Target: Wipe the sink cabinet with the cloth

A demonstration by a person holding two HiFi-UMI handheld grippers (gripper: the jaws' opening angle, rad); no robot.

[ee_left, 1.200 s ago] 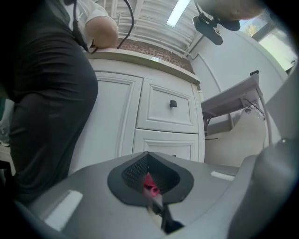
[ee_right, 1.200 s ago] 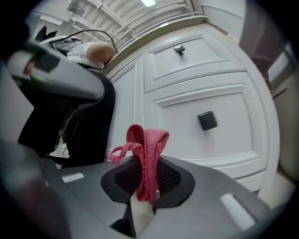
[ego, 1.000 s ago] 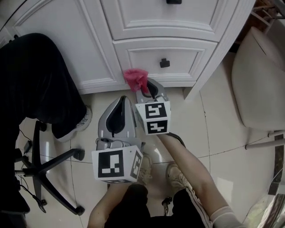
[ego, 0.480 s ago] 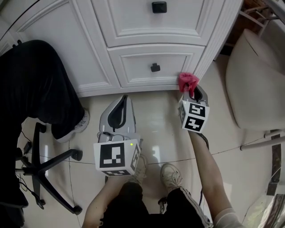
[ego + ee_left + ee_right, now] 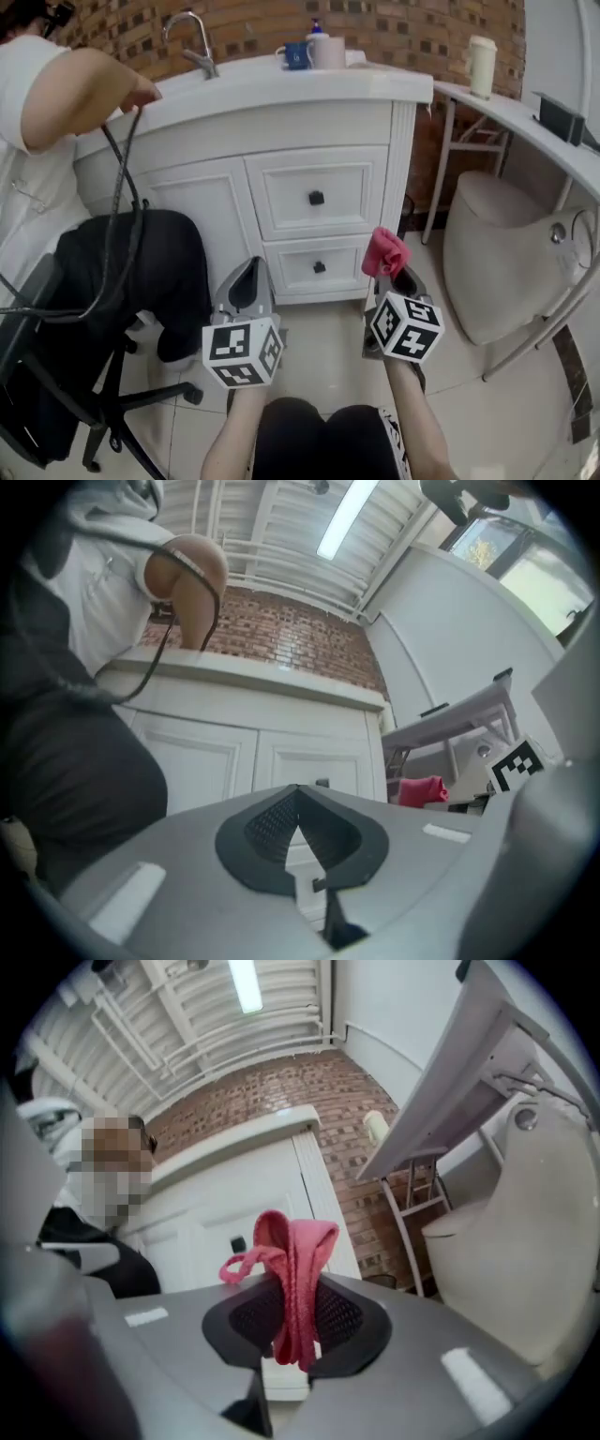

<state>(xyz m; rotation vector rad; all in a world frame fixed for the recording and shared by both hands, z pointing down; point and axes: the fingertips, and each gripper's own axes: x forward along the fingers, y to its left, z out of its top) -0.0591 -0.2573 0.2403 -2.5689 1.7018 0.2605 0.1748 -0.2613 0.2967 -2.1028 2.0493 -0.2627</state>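
Observation:
The white sink cabinet (image 5: 281, 159) stands ahead of me, with two drawers with dark knobs (image 5: 317, 198) and a door at its left. My right gripper (image 5: 386, 274) is shut on a pink cloth (image 5: 383, 251), held a short way in front of the cabinet's right corner post, apart from it. In the right gripper view the cloth (image 5: 292, 1269) sticks up from between the pads. My left gripper (image 5: 249, 283) hovers in front of the lower drawer (image 5: 314, 265), shut with nothing in it; its tips meet in the left gripper view (image 5: 298, 794).
A person in a white top and dark trousers (image 5: 112, 262) sits on an office chair (image 5: 56, 375) at the cabinet's left, holding a cable. A tap (image 5: 192, 42) and cups (image 5: 314, 49) are on the counter. A white toilet (image 5: 506, 253) and a side shelf (image 5: 525, 112) stand at the right.
The view has lifted from the floor to the whole cabinet. My right gripper with the cloth went from the lower drawer to the right corner post, then came away from it.

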